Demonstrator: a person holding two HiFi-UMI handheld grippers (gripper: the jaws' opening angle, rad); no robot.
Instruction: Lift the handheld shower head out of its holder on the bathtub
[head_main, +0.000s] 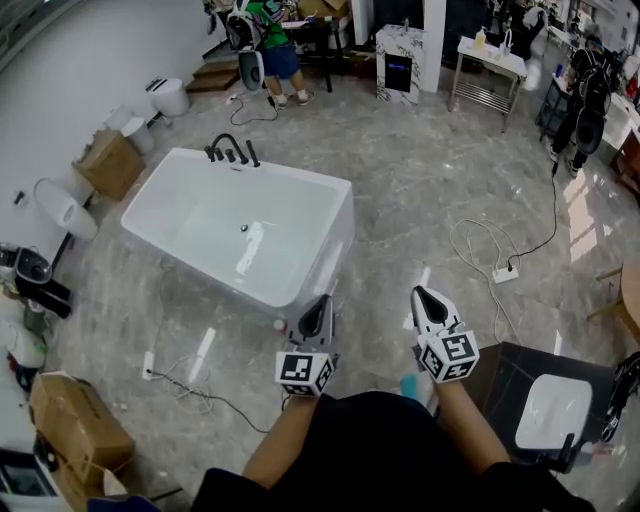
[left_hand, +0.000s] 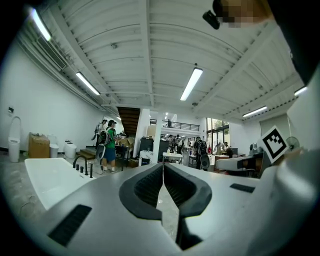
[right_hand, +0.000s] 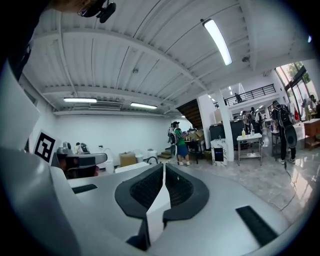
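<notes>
Both of your tools were closed on nothing. In the left gripper view the left tool (left_hand: 162, 172) had its dark pads pressed together with only floor beyond them, and the right gripper view showed the same of the right tool (right_hand: 163, 175).

What mattered was where the fittings lay from you. The white bathtub (head_main: 300, 290) stood ahead and to your left, with its near right corner just beyond the left tool (head_main: 320, 303). The right tool (head_main: 420, 294) hung over bare floor, further from the tub.

The black fittings (head_main: 230, 150) sat on the tub's far rim near its left corner, well apart from both tools and across the whole basin. The handheld shower head (head_main: 252, 152) was probably the slim upright piece at the right end of that cluster, though it was too small there to be certain. In the left gripper view the cluster (left_hand: 82, 169) showed far off to the left of the pads, not in line with them.

Your left tool was the nearer one. The piece appeared to stand upright, so it would likely lift straight up once you had rounded the tub.
</notes>
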